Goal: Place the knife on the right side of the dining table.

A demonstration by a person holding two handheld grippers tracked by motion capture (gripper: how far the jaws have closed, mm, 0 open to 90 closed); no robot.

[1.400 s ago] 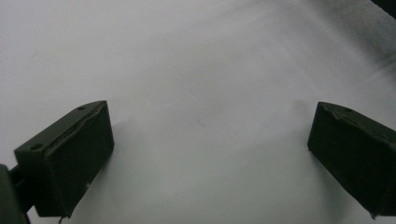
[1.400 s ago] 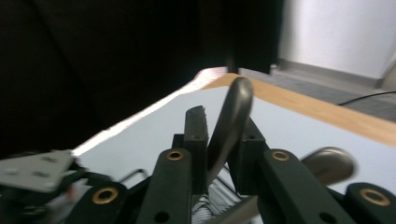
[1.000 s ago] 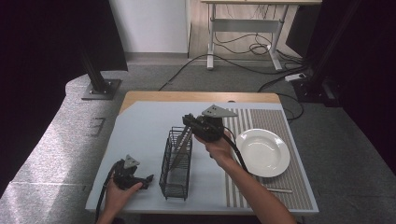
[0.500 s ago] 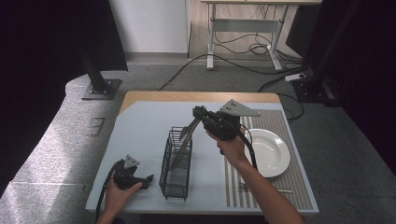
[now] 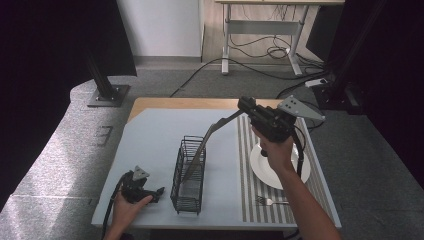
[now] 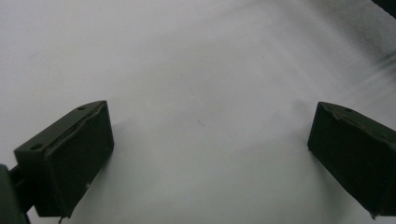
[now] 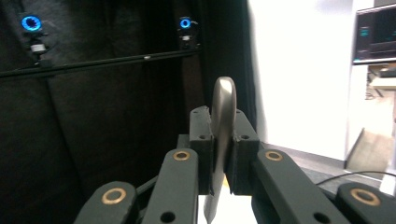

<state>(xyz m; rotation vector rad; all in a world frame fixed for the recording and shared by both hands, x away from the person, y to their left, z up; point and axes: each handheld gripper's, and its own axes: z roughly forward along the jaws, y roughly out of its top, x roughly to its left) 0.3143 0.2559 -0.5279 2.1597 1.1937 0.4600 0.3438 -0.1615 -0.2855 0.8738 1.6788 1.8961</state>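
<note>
We read no writing anywhere. Our right gripper [image 5: 245, 106] clamps a flat, dull steel knife [image 5: 212, 131], slanting down into the black wire rack [image 5: 189, 175] on the smooth grey table [image 5: 150, 145]. Our left gripper [image 5: 159, 192] rests there, jaws apart.

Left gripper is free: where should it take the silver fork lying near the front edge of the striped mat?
Grip the silver fork by its straight handle, coming from above with the jaws across it. It lies flat on the striped mat, tines toward the black wire basket, handle running toward the person's forearm.
</note>
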